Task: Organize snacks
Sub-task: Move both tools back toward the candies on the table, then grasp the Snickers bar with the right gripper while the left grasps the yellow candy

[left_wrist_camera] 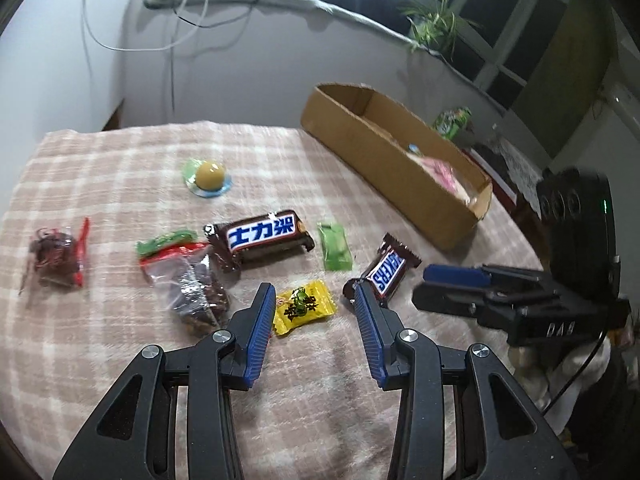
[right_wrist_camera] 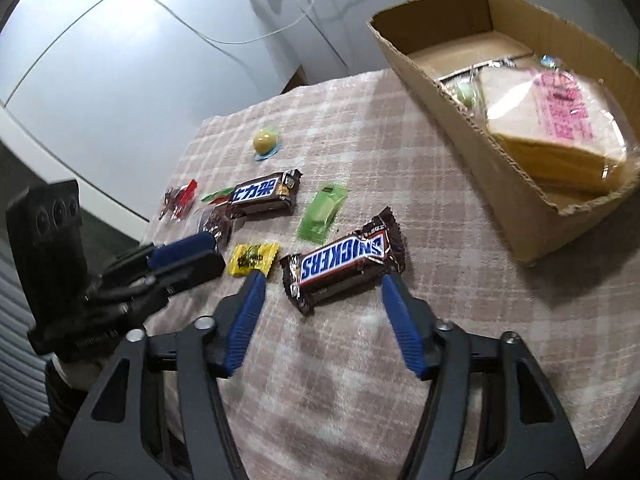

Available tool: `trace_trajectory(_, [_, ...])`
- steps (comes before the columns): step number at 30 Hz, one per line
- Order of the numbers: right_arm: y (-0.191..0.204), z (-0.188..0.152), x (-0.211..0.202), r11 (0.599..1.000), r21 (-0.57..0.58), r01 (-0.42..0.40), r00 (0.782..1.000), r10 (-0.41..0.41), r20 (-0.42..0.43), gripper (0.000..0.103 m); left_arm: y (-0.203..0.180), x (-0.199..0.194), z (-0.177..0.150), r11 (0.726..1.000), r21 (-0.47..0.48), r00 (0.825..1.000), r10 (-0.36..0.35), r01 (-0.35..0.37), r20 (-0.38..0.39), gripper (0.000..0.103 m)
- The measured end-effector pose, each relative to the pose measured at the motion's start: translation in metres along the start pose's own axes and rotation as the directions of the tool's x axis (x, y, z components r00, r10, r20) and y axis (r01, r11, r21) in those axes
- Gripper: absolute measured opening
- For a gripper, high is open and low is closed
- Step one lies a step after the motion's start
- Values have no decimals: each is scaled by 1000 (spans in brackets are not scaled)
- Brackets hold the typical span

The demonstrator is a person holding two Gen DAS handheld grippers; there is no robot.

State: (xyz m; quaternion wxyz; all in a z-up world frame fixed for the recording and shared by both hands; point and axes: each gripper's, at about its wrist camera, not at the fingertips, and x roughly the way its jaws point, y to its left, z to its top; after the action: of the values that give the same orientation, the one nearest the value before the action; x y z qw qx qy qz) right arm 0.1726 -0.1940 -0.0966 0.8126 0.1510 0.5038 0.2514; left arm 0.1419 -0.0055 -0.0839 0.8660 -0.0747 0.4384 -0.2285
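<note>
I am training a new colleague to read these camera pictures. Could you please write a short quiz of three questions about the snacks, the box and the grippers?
1. True or false: the Snickers bar lies inside the cardboard box.
2. Which snack lies between the fingers of the left gripper?
A. yellow candy
B. green packet
C. round yellow sweet
3. Fill in: the right gripper is ____, its pads not pressing the bar.

Key: 1 false; 2 A; 3 open.
</note>
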Motion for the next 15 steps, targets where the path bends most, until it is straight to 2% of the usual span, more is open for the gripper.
trace_trajectory(4, [-2,10,11,999,42,-3,1000,4,-19,59,3,10,1,1000,27,1000,-3,4,-28,39])
trace_trajectory(8, [3,20,24,999,32,39,999,-38,-30,58,5,15,4,998,65,999,-8,11,-46,39])
trace_trajectory(14, [19,28,37,988,-80,133,989,-137,-49,58,-2,25,2,986,168,996,11,4,-90,40])
trace_trajectory(15, [20,28,38,984,-97,146,987,-152,-51,55,-3,27,1,982,187,995,21,-2,-99,40])
